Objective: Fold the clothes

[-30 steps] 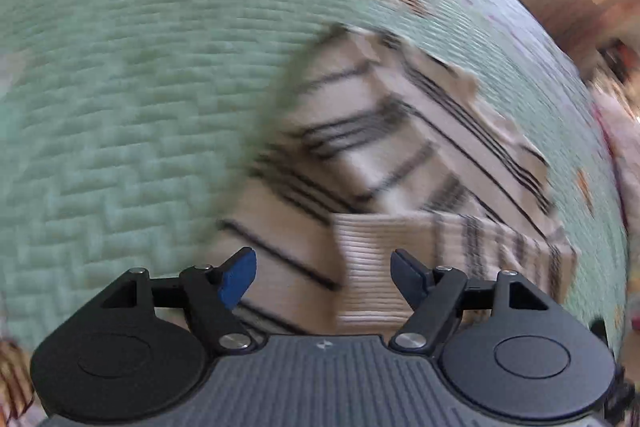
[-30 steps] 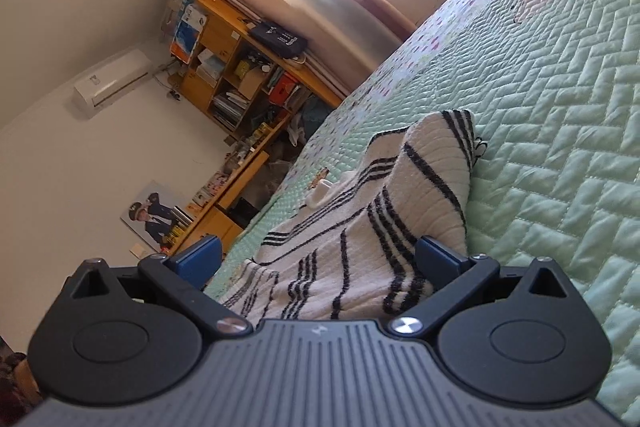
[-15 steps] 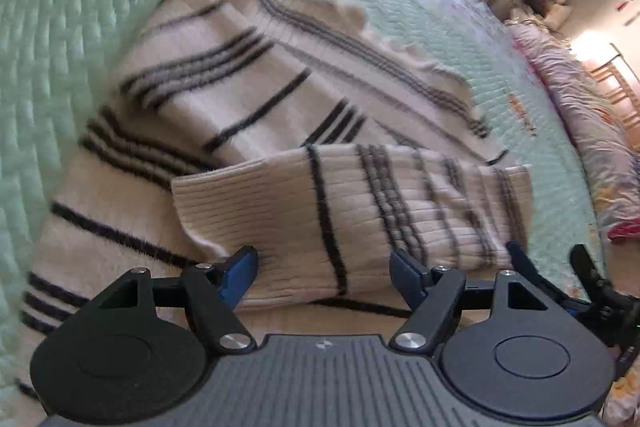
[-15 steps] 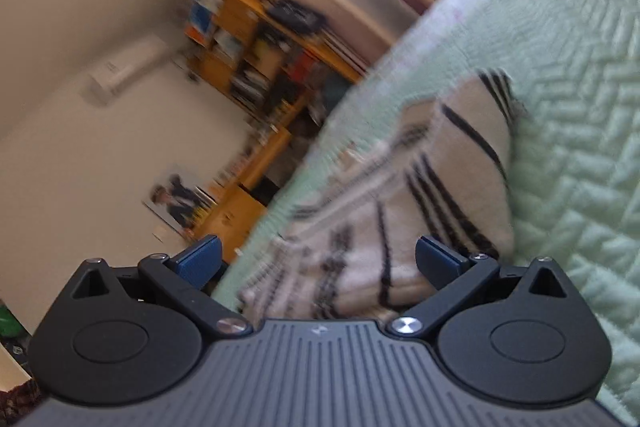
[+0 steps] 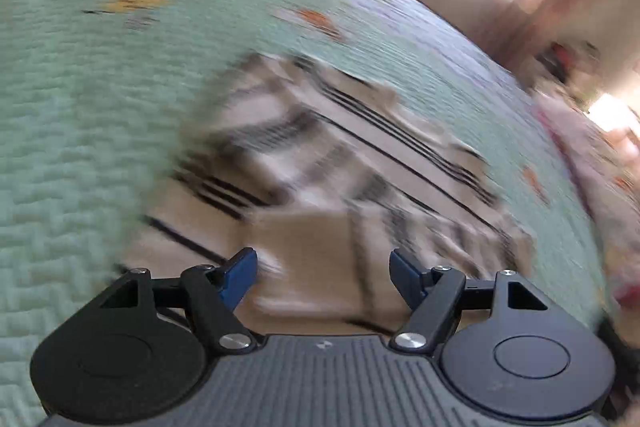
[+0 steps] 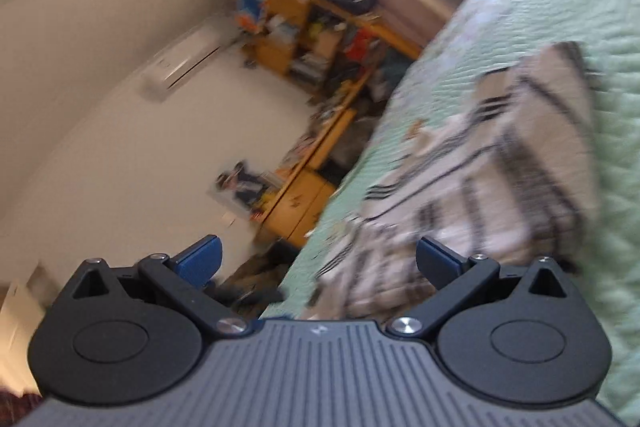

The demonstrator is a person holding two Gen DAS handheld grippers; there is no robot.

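Observation:
A cream knitted sweater with black stripes (image 5: 320,163) lies partly folded on a green quilted bedspread (image 5: 80,107), one sleeve laid across its body. My left gripper (image 5: 323,273) hovers above the sweater's near edge, open, nothing between its blue pads. In the right wrist view the same sweater (image 6: 500,163) lies ahead and to the right. My right gripper (image 6: 318,261) is held level over the bed's edge, open and empty. Both views are blurred by motion.
The green bedspread (image 6: 580,7) runs off to the right. Beyond the bed's edge stand orange wooden shelves and a desk (image 6: 316,39) full of clutter, and an air conditioner (image 6: 188,59) hangs on the wall. A pink patterned pillow (image 5: 592,163) lies at the bed's right.
The left gripper has pulled back and swung, so the sweater looks smaller and farther. The right view has turned toward the room, with the sweater shifted right. Both grippers stayed open.

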